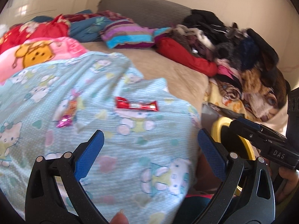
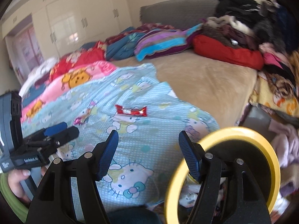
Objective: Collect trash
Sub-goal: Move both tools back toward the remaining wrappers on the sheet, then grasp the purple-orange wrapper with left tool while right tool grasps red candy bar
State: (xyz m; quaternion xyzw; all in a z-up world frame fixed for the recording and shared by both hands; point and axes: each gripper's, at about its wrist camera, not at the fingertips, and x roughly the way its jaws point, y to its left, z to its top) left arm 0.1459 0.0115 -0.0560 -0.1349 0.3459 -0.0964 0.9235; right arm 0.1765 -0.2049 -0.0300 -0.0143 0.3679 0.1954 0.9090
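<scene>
Claws, your left claw (image 1: 149,145) and right claw (image 2: 148,145), are gaping empty; red foil wrapper (image 1: 136,103) is lying mid-bed on the pale blue cartoon-cat blanket (image 1: 112,168).

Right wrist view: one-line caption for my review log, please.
Open right gripper hovers over the cartoon-cat blanket, red wrapper ahead, yellow-rimmed bin at right.

I note the blanket (image 1: 104,130) — pale blue, white cartoon-cat print. On it, a red and white wrapper (image 1: 136,106); left of that, a pink foil wrapper (image 1: 64,122). Beyond the blanket: pink cloth (image 1: 37,56) with yellow figure, and a purple, turquoise and brown striped pillow (image 1: 129,35). Bin rim (image 2: 233,132) — yellow. Gripper pads (image 2: 109,155) blue.
</scene>
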